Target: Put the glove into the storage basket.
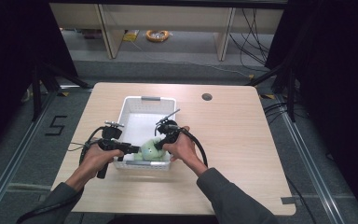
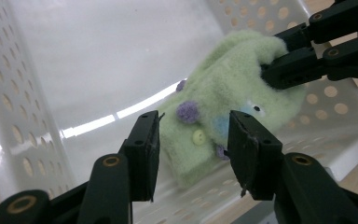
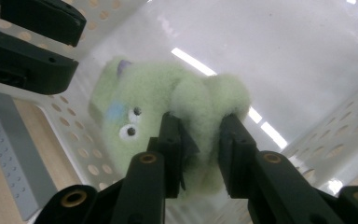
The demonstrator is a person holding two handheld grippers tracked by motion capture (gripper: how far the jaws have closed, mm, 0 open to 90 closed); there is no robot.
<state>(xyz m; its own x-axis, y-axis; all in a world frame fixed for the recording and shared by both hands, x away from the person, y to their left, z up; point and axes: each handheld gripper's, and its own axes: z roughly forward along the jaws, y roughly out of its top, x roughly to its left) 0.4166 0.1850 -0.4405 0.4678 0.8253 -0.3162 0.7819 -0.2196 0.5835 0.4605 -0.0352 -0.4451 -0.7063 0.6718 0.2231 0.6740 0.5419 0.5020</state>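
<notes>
A pale green plush toy (image 1: 149, 150) with purple spots and small eyes lies in the near end of a white perforated basket (image 1: 134, 106). My right gripper (image 1: 159, 143) is shut on a fold of the plush toy (image 3: 168, 100), squeezing the fluff between its jaws (image 3: 200, 140). My left gripper (image 1: 136, 150) reaches in over the near left wall and stands open, its jaws spread either side of the toy's lower end (image 2: 200, 140) without pinching it. The right gripper's jaws (image 2: 284, 72) show at the upper right of the left gripper view, clamped on the toy.
The basket stands mid-table on a light wooden table (image 1: 233, 135) with a cable hole (image 1: 207, 97) at the back right. Beyond the far edge are shelving legs and a coil of yellow cable (image 1: 157, 35) on the floor. A grey handle strip (image 3: 7, 149) sits on the basket's outer wall.
</notes>
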